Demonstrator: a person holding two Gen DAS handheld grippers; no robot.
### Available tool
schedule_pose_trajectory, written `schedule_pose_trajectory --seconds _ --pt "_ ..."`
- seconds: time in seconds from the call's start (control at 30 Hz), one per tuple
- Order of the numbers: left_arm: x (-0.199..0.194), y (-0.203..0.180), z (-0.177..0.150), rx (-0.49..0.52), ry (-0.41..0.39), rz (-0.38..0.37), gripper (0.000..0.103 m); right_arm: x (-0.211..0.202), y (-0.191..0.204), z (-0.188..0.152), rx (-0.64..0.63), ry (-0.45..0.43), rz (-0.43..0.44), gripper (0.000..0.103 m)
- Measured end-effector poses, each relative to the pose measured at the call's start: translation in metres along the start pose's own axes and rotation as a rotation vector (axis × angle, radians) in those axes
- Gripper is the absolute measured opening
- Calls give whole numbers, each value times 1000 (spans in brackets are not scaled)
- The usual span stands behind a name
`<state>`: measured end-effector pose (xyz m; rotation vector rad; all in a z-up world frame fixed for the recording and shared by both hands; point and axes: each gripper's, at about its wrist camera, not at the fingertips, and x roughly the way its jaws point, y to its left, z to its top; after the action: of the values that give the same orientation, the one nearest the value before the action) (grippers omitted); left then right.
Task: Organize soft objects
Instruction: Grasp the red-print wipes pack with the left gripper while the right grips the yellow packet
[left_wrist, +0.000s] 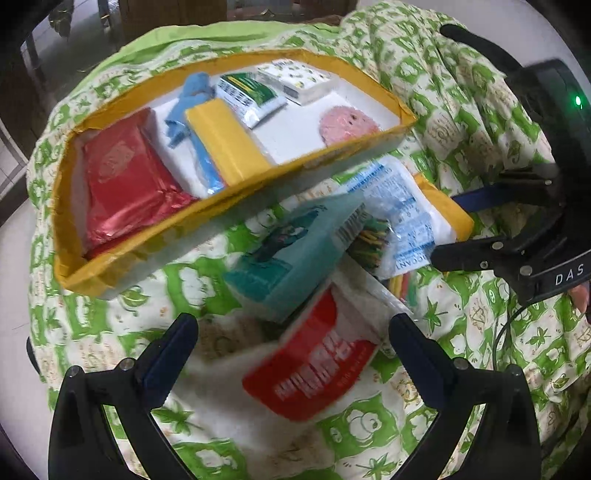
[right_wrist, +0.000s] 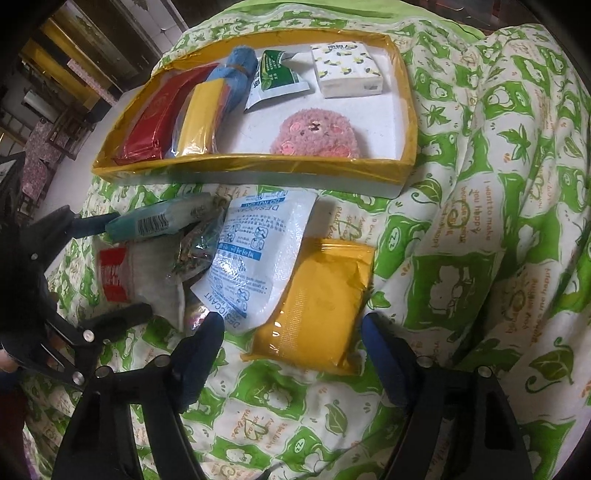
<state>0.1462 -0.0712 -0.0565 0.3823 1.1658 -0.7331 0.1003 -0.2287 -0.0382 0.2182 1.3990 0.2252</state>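
The yellow-rimmed tray (right_wrist: 402, 110) near the quilt's (right_wrist: 480, 258) far edge holds six soft items. Five packets remain outside it (roughly half done), including the yellow pouch (right_wrist: 317, 306). Left tongs (left_wrist: 293, 332) and right tongs (right_wrist: 291, 332) both stand open, gripping nothing.

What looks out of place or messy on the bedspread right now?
A heap of packets lies outside the yellow-rimmed tray: the teal pack, red-and-white packet and white desiccant pouch overlap askew, with the desiccant pouch resting over the yellow packet. Nothing looks spilled or torn.
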Motion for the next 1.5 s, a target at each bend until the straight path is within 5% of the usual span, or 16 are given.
schedule_pose_trajectory --seconds 0.33,0.4,0.63,0.77,0.9,1.0,1.13,1.4,1.5 --pt "3 -19 -19 36 51 40 102 5 5 -1 -5 -8 -15 64" --pt "-5 -17 -23 6 20 43 96 4 3 -1 -4 -7 -14 63" --pt "-25 6 -37 -147 -60 86 51 2 3 -3 -7 -4 -17 64" --pt "-21 45 -43 -425 -79 -68 51 4 7 -4 -24 0 -32 64" --pt "-17 62 -60 -594 -95 -172 51 5 10 -4 -31 -1 -39 61" --pt "-23 59 -65 -579 -125 -112 52 3 10 -5 -18 -13 -26 58" --pt "-29 43 -62 -460 -130 62 83 -1 5 -6 0 -23 -3 56" --pt "-47 36 -66 -421 -208 131 82 -16 0 -10 19 -58 10 54" --pt "-48 37 -62 -421 -214 138 68 -22 -2 -12 19 -65 7 54"
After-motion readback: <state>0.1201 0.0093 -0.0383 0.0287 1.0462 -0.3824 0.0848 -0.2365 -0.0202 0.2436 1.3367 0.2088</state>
